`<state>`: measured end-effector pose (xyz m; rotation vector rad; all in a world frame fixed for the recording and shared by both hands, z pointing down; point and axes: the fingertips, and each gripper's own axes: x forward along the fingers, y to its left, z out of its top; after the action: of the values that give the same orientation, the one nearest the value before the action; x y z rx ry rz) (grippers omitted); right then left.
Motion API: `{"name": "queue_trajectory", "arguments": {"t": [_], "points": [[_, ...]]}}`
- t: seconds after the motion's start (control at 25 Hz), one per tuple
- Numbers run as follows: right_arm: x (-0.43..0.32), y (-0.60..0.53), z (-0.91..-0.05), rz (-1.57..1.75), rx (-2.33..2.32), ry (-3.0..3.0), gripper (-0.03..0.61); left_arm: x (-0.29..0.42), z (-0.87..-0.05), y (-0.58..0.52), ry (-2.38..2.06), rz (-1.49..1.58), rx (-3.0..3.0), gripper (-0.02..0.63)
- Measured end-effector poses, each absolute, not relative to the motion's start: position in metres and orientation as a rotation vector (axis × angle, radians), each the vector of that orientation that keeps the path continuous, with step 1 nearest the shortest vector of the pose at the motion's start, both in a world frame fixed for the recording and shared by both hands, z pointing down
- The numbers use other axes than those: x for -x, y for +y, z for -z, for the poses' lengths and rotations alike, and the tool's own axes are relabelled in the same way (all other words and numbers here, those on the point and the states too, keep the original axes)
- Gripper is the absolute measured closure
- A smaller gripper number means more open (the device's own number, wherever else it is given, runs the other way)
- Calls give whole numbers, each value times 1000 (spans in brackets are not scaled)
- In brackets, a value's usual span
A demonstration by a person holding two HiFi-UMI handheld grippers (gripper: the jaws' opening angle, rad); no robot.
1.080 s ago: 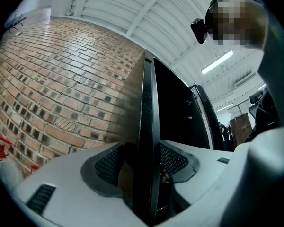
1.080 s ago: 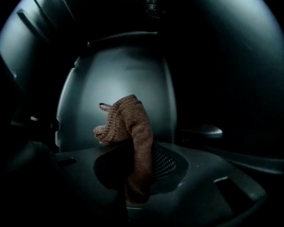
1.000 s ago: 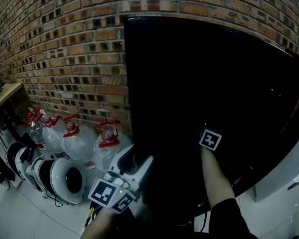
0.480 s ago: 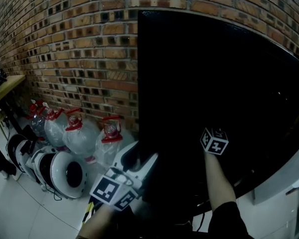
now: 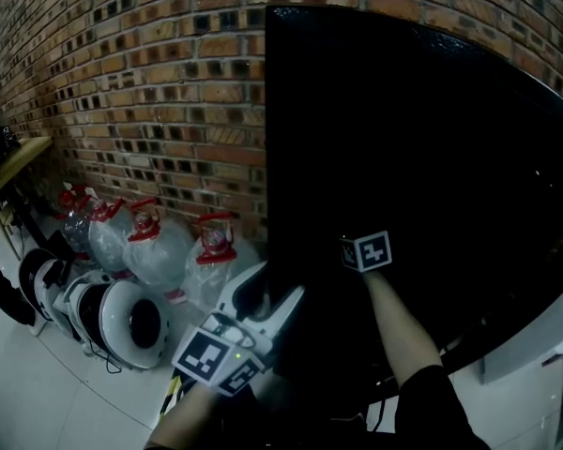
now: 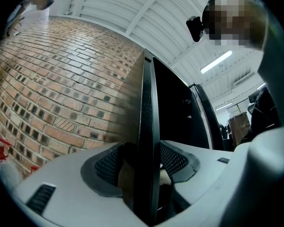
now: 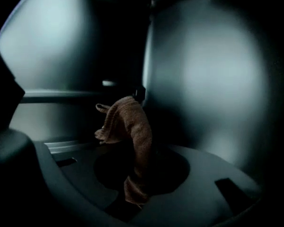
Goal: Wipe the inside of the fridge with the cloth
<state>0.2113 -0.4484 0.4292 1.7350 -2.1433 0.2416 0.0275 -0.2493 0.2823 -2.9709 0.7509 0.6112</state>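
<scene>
Several jugs (image 5: 155,251) by fridge (image 7: 213,79) | left claw (image 6: 144,162) clamps door (image 6: 146,117) | right claw (image 7: 135,171) pinches cloth (image 7: 132,122)

Head view down onto fridge door (image 5: 422,157); left gripper view shares door, close; right gripper view inside.

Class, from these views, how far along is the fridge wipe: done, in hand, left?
Done: the door is open, its edge clamped by the left gripper. In hand: the right gripper holds the cloth inside the fridge. Left: the wiping itself; cloth contact cannot be told.
</scene>
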Motion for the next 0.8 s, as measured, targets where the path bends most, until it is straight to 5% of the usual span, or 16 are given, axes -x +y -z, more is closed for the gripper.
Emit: {"name": "queue_trajectory", "arguments": {"t": [0.8], "points": [[-229, -464, -466, -363, -1683, -1914, 505, -25, -284, -251, 736, -623, 2961, 370]]}}
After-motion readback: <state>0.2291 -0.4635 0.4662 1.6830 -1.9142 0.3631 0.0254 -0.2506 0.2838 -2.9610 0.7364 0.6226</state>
